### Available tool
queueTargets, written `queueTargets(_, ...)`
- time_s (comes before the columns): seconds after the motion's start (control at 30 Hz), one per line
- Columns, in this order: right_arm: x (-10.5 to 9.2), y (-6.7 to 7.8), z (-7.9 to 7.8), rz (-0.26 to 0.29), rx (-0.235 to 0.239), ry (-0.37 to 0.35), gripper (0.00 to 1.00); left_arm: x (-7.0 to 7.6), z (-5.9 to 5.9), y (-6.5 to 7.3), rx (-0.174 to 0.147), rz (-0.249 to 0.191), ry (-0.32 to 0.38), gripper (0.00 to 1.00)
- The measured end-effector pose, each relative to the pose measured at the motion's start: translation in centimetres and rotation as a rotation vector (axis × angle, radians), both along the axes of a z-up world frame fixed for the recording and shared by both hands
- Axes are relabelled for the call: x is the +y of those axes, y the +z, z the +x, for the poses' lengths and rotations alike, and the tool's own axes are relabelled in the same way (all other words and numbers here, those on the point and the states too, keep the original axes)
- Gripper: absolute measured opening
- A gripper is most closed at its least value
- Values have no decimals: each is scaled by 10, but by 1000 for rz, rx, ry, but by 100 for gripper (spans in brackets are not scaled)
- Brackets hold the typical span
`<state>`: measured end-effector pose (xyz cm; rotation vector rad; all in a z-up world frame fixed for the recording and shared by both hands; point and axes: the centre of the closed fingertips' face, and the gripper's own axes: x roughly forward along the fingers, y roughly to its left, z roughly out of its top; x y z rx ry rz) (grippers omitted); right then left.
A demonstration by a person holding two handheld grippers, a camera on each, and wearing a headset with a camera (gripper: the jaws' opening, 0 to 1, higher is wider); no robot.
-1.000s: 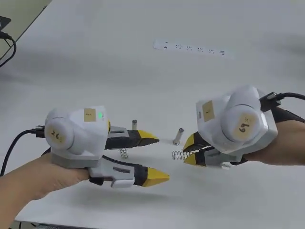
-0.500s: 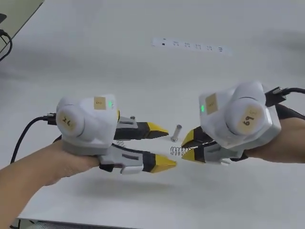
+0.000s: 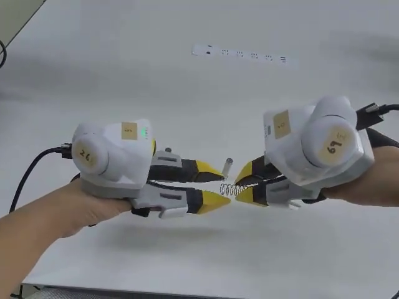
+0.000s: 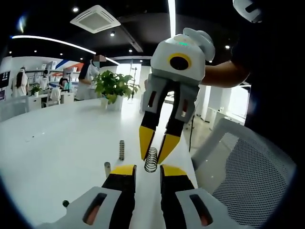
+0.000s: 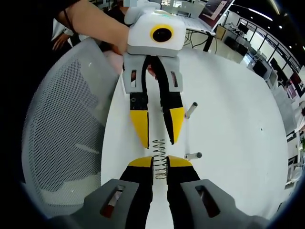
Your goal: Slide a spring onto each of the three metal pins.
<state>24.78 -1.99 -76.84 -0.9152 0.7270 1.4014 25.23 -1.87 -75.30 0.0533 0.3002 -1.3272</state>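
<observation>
- Head view: your right tongs [image 3: 240,189] are clamped on one end of the spring [image 3: 228,189], over the white worktop [image 3: 187,106].
- Your left tongs [image 3: 216,185] gape, gripping nothing; the spring's free end sits between their tips.
- A bare pin [image 3: 228,165] sits just behind them, a power strip [image 3: 240,54] far back.
- Left gripper view: a second spring [image 4: 121,150] stands near another pin [image 4: 107,168].

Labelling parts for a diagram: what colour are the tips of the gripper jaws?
Yellow tips on black jaws, clearest on the left gripper in the right gripper view.
</observation>
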Motion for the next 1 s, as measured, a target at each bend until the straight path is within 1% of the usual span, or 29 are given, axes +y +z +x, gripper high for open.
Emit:
queueTargets(0.03, 0, 1, 0, 3, -4, 0, 7, 0, 0, 0, 4, -4, 0, 12)
queueTargets(0.1, 2, 2, -1, 10, 2, -2, 7, -1, 0, 1, -2, -5, -3, 11)
queueTargets(0.17, 3, 3, -1, 14, 0, 1, 7, -3, 0, 3, -1, -14, -4, 10)
queueTargets(0.23, 4, 4, -1, 18, -3, 5, 7, -4, -1, 5, -2, -19, -11, 8)
queueTargets(0.3, 5, 5, -2, 24, 2, 5, 7, -5, -3, 5, -10, -17, -12, 6)
queueTargets(0.33, 6, 6, -1, 31, -4, 8, 7, -5, -3, 5, -6, -20, -14, 5)
queueTargets(0.4, 6, 7, -1, 29, -1, 10, 7, -5, -3, 6, -15, -18, -16, 3)
queueTargets(0.47, 7, 7, -1, 28, -4, 13, 7, -4, -3, 6, -12, -20, -15, 3)
queueTargets(0.53, 7, 8, 0, 29, -7, 14, 7, -4, -2, 7, -26, -19, -14, 3)
queueTargets(0.57, 7, 8, 0, 29, -6, 15, 7, -4, -3, 7, -25, -20, -18, 2)
queueTargets(0.6, 7, 8, 0, 27, -6, 16, 7, -4, -3, 8, -32, -18, -17, 2)
queueTargets(0.63, 7, 9, 0, 29, -12, 22, 7, -4, -3, 8, -25, -20, -17, 2)
queueTargets(0.73, 7, 9, -1, 35, -13, 23, 7, -4, -3, 8, -25, -22, -18, 2)
queueTargets(0.8, 7, 10, -1, 41, -13, 25, 7, -3, -4, 9, -18, -24, -18, 1)
queueTargets(1.0, 8, 8, -4, 55, -24, 58, 8, -3, -6, 7, -17, -7, -32, 1)
